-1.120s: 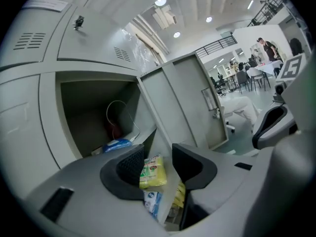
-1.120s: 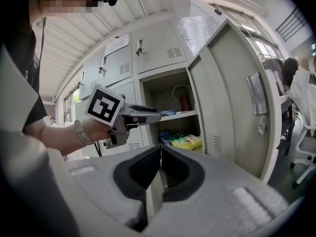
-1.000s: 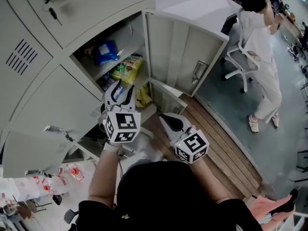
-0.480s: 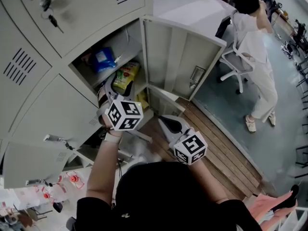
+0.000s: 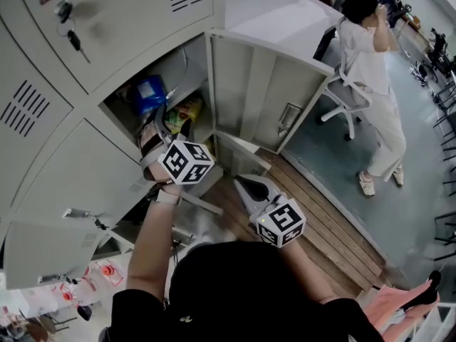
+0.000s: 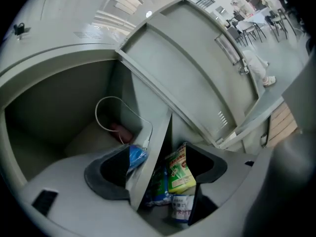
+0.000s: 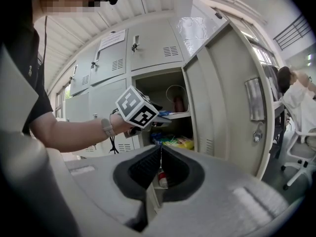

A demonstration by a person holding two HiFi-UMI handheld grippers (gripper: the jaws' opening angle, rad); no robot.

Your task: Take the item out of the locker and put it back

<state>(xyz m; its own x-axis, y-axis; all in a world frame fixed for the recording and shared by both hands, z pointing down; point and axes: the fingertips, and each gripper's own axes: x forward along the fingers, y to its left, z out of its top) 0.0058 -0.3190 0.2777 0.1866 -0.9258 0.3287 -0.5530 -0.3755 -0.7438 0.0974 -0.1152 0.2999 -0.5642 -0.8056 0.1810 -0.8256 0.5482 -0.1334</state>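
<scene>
The open locker (image 5: pixel 214 41) has two levels split by a shelf (image 6: pixel 148 167). A blue packet (image 5: pixel 149 91) (image 6: pixel 137 156) lies on the upper level beside a white cable (image 6: pixel 116 113). A yellow-green packet (image 5: pixel 187 109) (image 6: pixel 178 174) lies below. My left gripper (image 5: pixel 165 128) (image 6: pixel 159 149) is at the locker's mouth. Its jaws are opening and straddle the shelf's front edge; the blue packet sits just by the left finger, untouched by the pads. My right gripper (image 5: pixel 246 186) (image 7: pixel 160 152) hangs lower right, outside the locker, shut with nothing in it.
The locker door (image 5: pixel 274 91) (image 7: pixel 227 93) stands swung open to the right. Shut lockers (image 5: pixel 85 20) surround it; one above has a key in it. A person in white (image 5: pixel 370 70) stands by an office chair (image 5: pixel 342 98) at the right, beyond a wooden floor strip (image 5: pixel 320 219).
My left gripper has moved up and forward from the lower level to the shelf's edge, and its jaws have spread wider. The right gripper has hardly moved.
</scene>
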